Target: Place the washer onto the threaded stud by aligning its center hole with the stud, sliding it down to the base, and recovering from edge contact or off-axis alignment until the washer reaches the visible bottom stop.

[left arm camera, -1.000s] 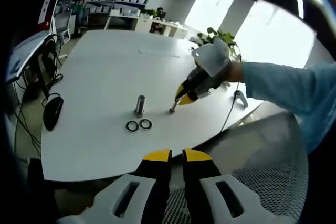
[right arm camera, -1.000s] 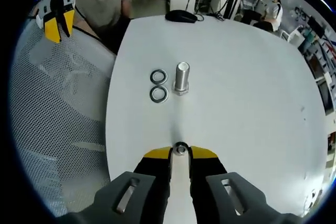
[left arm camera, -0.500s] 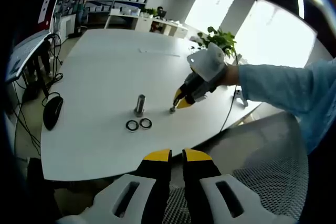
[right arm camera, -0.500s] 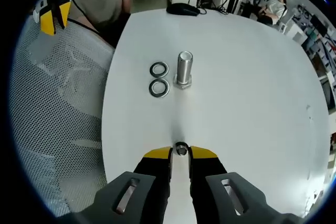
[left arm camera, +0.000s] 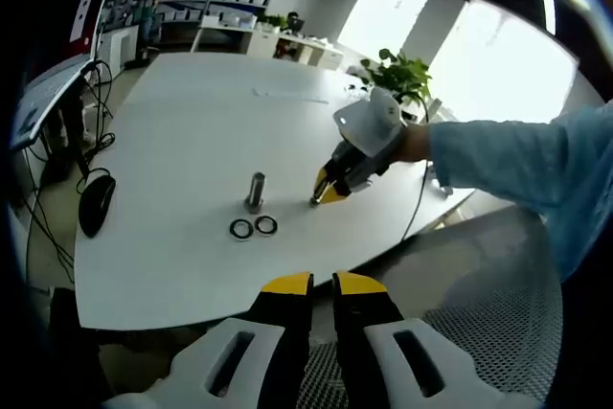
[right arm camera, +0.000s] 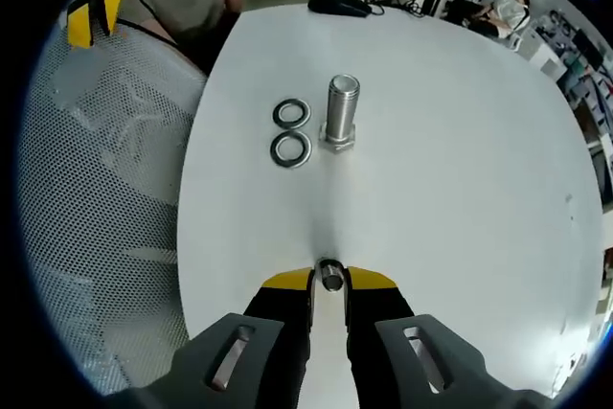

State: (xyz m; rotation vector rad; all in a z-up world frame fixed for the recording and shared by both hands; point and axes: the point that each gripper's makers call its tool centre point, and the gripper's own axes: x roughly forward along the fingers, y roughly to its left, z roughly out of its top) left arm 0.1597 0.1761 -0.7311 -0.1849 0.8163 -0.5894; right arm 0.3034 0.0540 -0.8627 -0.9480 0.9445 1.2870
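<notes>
The small silver washer (right arm camera: 330, 276) sat pinched edge-on between the yellow-tipped right gripper (right arm camera: 329, 281) jaws, its centre hole hidden. In the left gripper view that washer was too small to make out. The upright steel threaded stud's (left arm camera: 255, 192) threads were too blurred to tell.

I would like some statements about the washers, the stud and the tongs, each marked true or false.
1. The right tongs hold a washer on edge. True.
2. A washer already sits on the threaded stud. False: none is on it, and two loose washers lie flat beside it on the white table.
3. The left tongs grip a washer. False: they hold nothing, off the table's edge.
4. A computer mouse lies beyond the stud. True.
</notes>
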